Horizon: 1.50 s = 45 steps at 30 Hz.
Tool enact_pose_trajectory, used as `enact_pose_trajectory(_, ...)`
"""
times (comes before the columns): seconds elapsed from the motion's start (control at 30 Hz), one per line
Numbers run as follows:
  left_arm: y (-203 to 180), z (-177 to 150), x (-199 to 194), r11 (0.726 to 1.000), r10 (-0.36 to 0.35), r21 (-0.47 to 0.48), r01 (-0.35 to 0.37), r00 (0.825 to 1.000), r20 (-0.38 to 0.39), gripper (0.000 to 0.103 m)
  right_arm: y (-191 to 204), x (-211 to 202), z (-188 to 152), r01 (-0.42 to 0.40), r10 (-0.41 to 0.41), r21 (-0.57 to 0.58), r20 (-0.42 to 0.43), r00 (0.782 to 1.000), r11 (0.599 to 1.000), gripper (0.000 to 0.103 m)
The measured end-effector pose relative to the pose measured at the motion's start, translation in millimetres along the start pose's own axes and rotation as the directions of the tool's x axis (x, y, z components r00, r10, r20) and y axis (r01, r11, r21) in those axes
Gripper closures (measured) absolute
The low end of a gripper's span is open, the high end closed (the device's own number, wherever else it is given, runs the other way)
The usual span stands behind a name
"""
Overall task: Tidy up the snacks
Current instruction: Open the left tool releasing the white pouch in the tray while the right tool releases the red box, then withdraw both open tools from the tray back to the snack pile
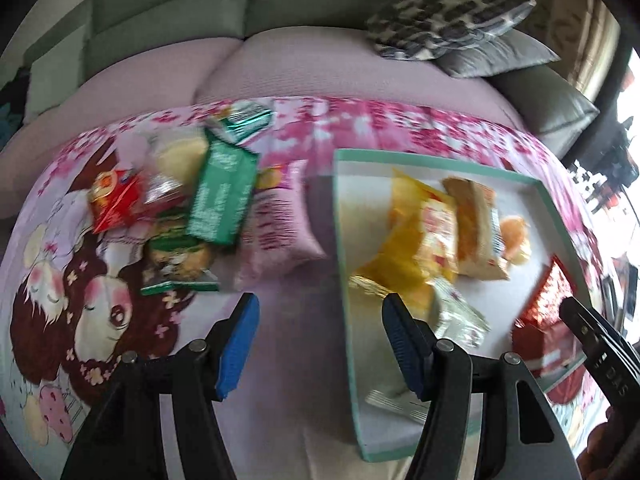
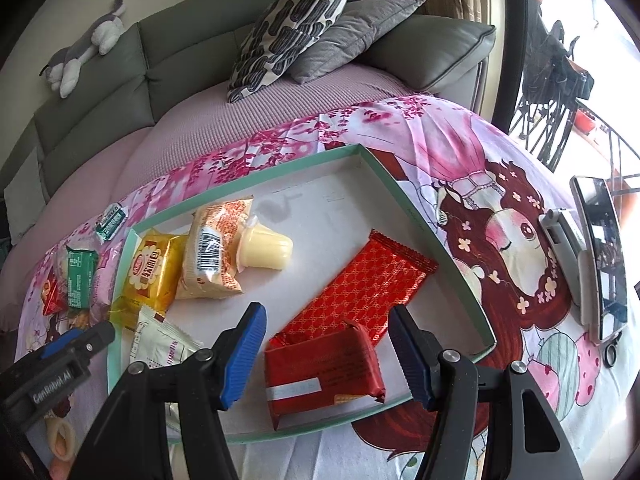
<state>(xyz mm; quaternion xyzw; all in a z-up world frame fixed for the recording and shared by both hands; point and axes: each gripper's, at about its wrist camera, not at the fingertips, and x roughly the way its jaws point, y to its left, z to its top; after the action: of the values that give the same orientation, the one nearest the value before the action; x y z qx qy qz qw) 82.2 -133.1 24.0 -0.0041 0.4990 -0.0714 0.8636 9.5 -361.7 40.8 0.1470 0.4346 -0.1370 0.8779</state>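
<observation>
A shallow tray with a mint-green rim lies on the printed cloth. In it are a yellow packet, a beige packet, a jelly cup, a white sachet, a long red wrapper and a red block packet. My right gripper is open, its jaws either side of the red block packet. My left gripper is open and empty over the tray's left rim. A pile of loose snacks lies left of the tray: a green packet, a red packet, a pink packet.
A grey sofa with cushions runs behind. A phone on a stand is at the right. A plush toy lies on the sofa back.
</observation>
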Motion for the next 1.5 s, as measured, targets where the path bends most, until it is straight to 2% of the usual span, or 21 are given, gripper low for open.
enact_pose_trajectory(0.03,3.6,0.0,0.9,1.0,0.006,-0.01,-0.006,1.0,0.0,0.033,0.9,0.4,0.1,-0.003,0.003,-0.003,0.002,1.0,1.0,0.035)
enact_pose_trajectory(0.07,6.7,0.1,1.8,1.0,0.011,-0.019,-0.011,1.0,-0.001,0.025,2.1,1.0,0.2,-0.006,0.006,-0.005,0.004,1.0,1.0,0.033)
enact_pose_trajectory(0.1,9.9,0.2,2.6,1.0,0.015,-0.026,-0.015,1.0,-0.001,0.022,3.0,1.3,0.2,-0.008,0.008,-0.008,0.007,1.0,1.0,0.027)
enact_pose_trajectory(0.23,19.3,0.2,4.2,0.998,0.023,-0.062,-0.022,1.0,0.008,0.012,4.7,2.0,0.6,-0.021,0.021,-0.01,0.017,1.0,1.0,0.019)
enact_pose_trajectory(0.27,20.8,0.1,4.1,0.997,0.024,-0.07,-0.022,1.0,0.015,0.008,4.5,2.2,0.6,-0.021,0.021,-0.009,0.02,1.0,1.0,0.005)
enact_pose_trajectory(0.3,21.9,0.3,3.9,0.997,0.027,-0.079,-0.025,0.999,0.024,0.007,4.2,2.0,0.6,-0.02,0.02,-0.007,0.026,0.999,1.0,0.0)
enact_pose_trajectory(0.8,27.6,1.5,-0.7,0.995,0.032,-0.1,-0.025,0.997,0.068,0.007,4.7,-1.8,1.8,0.002,-0.002,0.004,0.032,0.999,1.0,0.0)
enact_pose_trajectory(0.9,29.7,2.2,-3.9,0.995,0.032,-0.092,-0.025,0.997,0.077,0.007,13.5,-9.4,3.0,0.005,-0.003,-0.024,0.056,0.998,1.0,0.0)
enact_pose_trajectory(1.03,35.1,3.0,-10.1,0.997,0.059,-0.063,-0.053,0.994,0.094,0.007,31.3,-9.0,2.0,-0.012,0.015,-0.067,0.044,0.999,0.998,0.0)
enact_pose_trajectory(1.23,57.6,5.4,-18.9,0.993,0.105,-0.071,-0.098,0.99,0.099,0.007,55.5,-8.3,-0.6,-0.047,0.051,-0.1,0.042,0.998,0.994,0.0)
enact_pose_trajectory(1.5,98.7,6.9,-32.4,0.981,0.151,-0.135,-0.136,0.983,0.108,0.007,84.5,-8.8,-4.3,-0.086,0.094,-0.118,0.061,0.994,0.989,0.0)
